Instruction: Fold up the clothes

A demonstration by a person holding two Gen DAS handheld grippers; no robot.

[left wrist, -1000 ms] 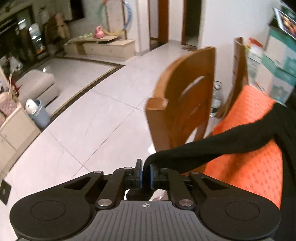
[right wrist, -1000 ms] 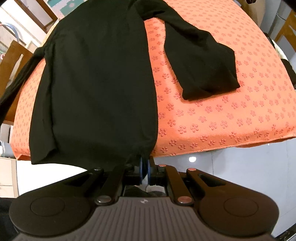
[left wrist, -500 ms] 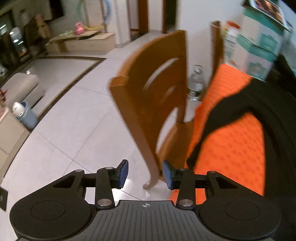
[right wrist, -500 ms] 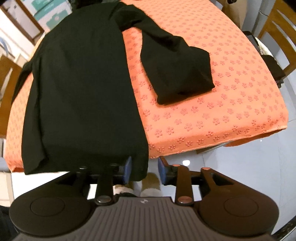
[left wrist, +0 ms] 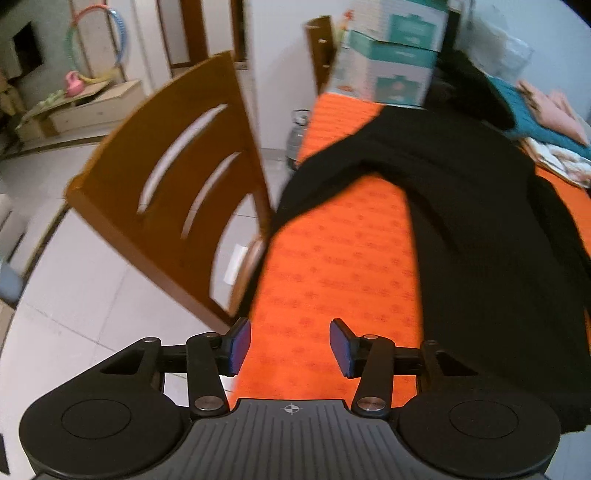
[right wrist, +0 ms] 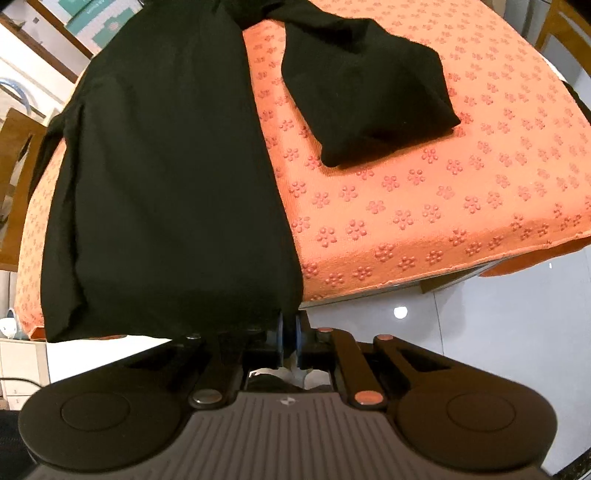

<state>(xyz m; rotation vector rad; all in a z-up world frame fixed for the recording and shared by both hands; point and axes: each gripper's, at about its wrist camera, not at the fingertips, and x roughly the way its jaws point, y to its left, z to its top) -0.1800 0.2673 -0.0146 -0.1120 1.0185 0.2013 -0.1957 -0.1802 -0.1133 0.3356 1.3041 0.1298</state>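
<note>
A black long-sleeved garment [right wrist: 166, 177] lies spread on the table's orange flower-patterned cloth [right wrist: 424, 192]. One sleeve [right wrist: 365, 99] is folded over on the cloth to the right of the body. My right gripper [right wrist: 289, 332] is shut on the garment's hem at the table's near edge. In the left wrist view the garment [left wrist: 480, 240] covers the right side of the cloth [left wrist: 332, 266], and its other sleeve [left wrist: 306, 184] hangs over the table's left edge. My left gripper [left wrist: 288, 347] is open and empty above the bare cloth.
A wooden chair [left wrist: 177, 206] stands close against the table's left side. Teal and white boxes [left wrist: 391, 55] and folded clothes [left wrist: 546, 122] sit at the table's far end. A water bottle [left wrist: 297, 136] stands on the tiled floor. Another chair [right wrist: 565, 22] is at the far right.
My left gripper let go of the sleeve, opened and swung right over the table. My right gripper opened half a second ago and has shut again on the hem.
</note>
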